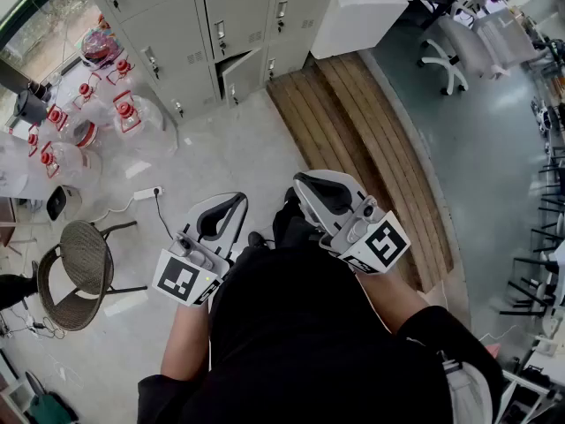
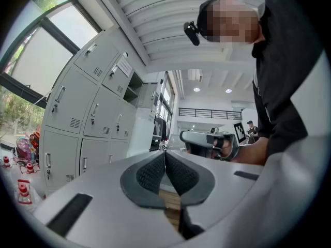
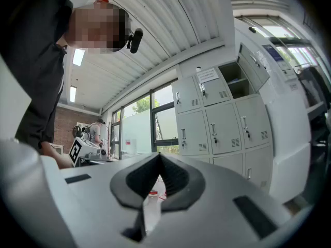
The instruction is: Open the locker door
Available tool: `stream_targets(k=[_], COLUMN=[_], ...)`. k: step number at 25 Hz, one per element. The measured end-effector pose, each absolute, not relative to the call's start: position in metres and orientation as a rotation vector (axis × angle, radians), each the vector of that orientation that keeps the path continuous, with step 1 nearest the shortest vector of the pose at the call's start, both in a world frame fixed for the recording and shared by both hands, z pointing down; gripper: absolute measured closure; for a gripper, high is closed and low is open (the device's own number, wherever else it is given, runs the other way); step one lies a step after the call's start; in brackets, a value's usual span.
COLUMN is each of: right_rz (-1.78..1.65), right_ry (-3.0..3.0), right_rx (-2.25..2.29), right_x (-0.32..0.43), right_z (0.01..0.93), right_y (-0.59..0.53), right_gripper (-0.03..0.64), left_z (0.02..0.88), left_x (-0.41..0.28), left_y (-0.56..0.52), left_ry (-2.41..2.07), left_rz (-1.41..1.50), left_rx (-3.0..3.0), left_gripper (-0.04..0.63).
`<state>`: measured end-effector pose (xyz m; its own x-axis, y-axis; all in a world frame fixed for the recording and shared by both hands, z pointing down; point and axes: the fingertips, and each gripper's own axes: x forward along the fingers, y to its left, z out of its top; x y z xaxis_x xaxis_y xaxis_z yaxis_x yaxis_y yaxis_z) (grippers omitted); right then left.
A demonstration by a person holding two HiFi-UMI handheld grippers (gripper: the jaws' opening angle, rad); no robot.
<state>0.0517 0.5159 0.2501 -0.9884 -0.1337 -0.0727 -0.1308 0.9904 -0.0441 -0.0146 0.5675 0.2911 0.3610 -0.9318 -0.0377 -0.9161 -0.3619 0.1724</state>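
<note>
Locker door (image 1: 240,74) sits well ahead of left tongs (image 1: 237,203) and right tongs (image 1: 305,182).

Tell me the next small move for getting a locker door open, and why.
Probably step toward the lockers and open the jaws of the right gripper. Both it and the left gripper are shut, hold nothing, and sit close to the body. A stretch of floor lies between them and the lockers, so no handle looks within reach yet.
</note>
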Motion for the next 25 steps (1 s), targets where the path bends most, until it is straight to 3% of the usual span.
stream_targets(k=[25], right_rz=[-0.291], right_ry=[3.099], right_rx=[0.056], right_x=[0.036], right_z=[0.283], right_y=[0.483], right_gripper=[0.609], left_z=[0.310], left_x=[-0.020], left_y=[0.497], left_ry=[-1.590], left_rz=[-0.202], left_rx=[2.438], left_gripper=[0.578])
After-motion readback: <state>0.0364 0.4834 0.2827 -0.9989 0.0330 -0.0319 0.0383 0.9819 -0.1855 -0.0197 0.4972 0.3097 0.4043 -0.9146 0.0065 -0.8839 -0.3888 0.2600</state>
